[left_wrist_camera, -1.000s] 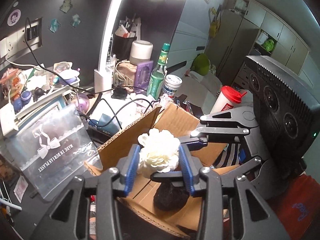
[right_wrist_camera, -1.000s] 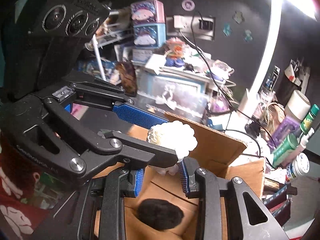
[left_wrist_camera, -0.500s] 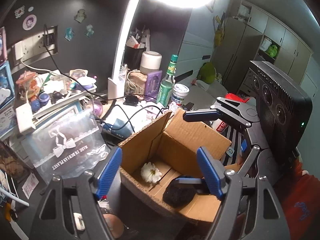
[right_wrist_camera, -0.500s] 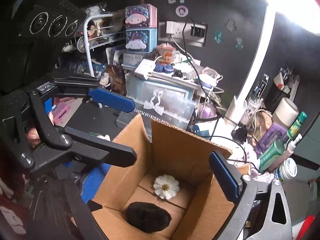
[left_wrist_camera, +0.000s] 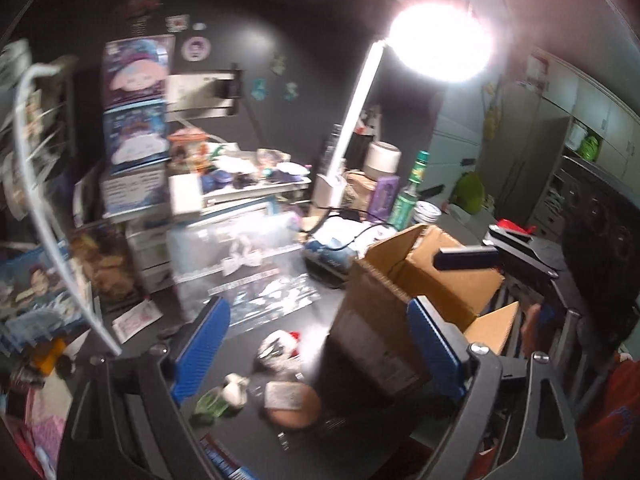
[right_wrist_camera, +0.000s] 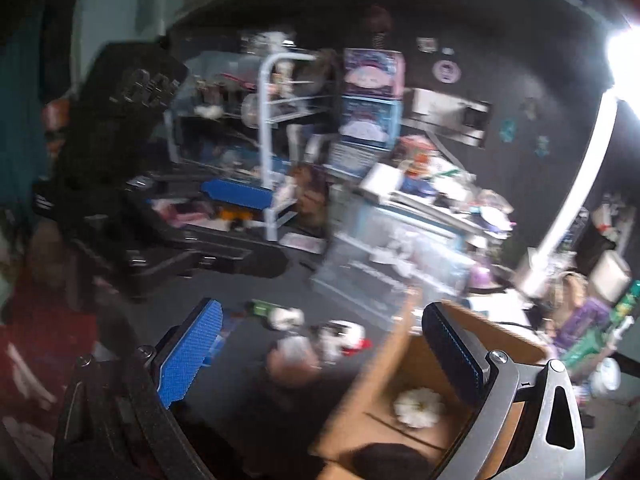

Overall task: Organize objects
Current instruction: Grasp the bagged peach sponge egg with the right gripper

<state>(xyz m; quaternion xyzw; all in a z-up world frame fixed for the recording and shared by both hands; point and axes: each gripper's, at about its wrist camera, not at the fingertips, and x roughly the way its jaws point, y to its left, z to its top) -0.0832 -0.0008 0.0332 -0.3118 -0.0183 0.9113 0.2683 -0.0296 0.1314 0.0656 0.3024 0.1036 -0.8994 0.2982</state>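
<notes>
White flower [right_wrist_camera: 418, 407] lies on the floor of the open cardboard box [right_wrist_camera: 404, 360], beside a dark fuzzy lump [right_wrist_camera: 390, 458] nearer the lower edge of the right wrist view. A second ago the flower was pinched between the blue pads above the box; half a second ago it was already down on the box floor. In the left wrist view the box interior is hidden now: only the outer wall of the box [left_wrist_camera: 376, 340] and its flaps show, at right of centre.

Left gripper [left_wrist_camera: 316, 348]: jaws opening, wide apart, nothing between the pads; behind the gap lies dark tabletop [left_wrist_camera: 248, 344] with loose small items: a white-and-red wrapped piece [left_wrist_camera: 278, 350], a small white and green piece [left_wrist_camera: 228, 394], a round brownish thing [left_wrist_camera: 294, 402]. Compared with a second ago, this view has swung off the box toward the clutter on the left, and the blue storage boxes [left_wrist_camera: 134, 128] are now in view.

Right gripper [right_wrist_camera: 320, 360]: jaws spread about as wide as they go, empty. Its right finger hangs over the box edge, its left finger over bare table. Both frames are motion-blurred.

Left gripper body appears in the right wrist view at left, dark, angled downward. Right gripper's finger shows at the right of the left wrist view, above the box rim, not touching it as far as can be told.

Lamp [left_wrist_camera: 438, 42] glares above the desk.
</notes>
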